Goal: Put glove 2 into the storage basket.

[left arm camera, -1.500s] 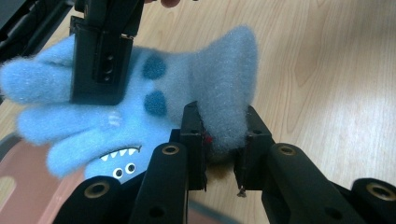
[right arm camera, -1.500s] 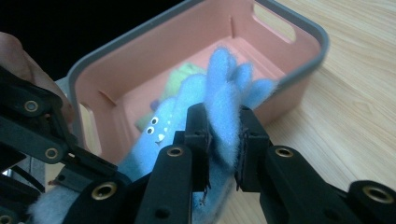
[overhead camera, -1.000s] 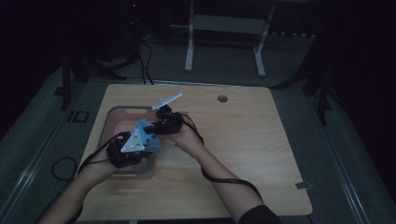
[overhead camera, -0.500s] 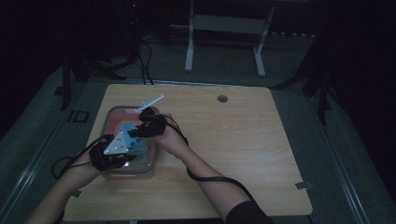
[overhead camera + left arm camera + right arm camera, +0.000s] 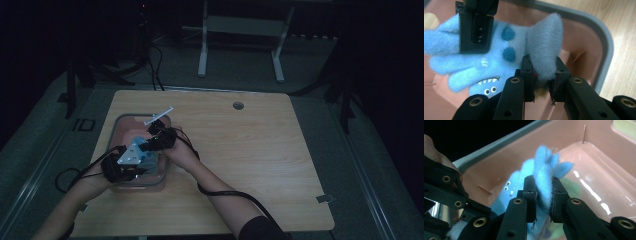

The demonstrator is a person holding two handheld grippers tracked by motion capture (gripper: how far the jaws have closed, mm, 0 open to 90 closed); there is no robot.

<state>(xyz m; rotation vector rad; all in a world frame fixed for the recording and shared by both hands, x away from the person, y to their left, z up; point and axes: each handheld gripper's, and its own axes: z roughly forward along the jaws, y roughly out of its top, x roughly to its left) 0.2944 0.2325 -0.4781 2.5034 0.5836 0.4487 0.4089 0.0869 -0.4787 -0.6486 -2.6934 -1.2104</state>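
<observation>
A light wooden table (image 5: 260,165) carries a pink bin (image 5: 121,124) with a grey rim near its left edge.

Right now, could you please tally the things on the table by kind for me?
Fluffy blue monster glove: 1
Pink plastic bin with grey rim: 1
Hand-held grippers, left gripper and right gripper, both clamped on the glove: 2
Total: 4
</observation>
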